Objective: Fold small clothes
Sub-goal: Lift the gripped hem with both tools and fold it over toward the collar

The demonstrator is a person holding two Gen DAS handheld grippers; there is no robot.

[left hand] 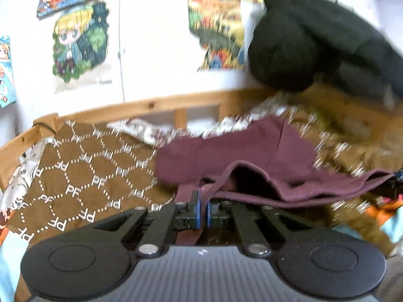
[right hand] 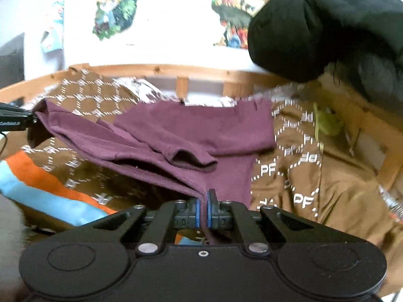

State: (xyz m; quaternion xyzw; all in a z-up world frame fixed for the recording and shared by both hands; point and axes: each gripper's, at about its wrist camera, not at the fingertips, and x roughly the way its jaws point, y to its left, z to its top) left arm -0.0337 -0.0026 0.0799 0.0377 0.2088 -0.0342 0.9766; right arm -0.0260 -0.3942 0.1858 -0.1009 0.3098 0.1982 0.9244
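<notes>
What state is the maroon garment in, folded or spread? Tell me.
Partly folded: the maroon garment has one edge lifted by both tongs, left and right, sagging doubled over the brown blanket.

The maroon garment is soft matt knit cloth; the brown bedspread smooth printed fabric; the bed frame knotty bare wood; each claw matt black plastic.

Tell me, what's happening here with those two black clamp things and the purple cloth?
A person is folding a small maroon garment on a bed covered by a brown patterned blanket, using a handheld gripper in each hand. The left gripper and the right gripper are each clamped shut on an edge of the garment, holding that side up off the blanket while the far part rests on it. A black plush toy sits behind.
</notes>
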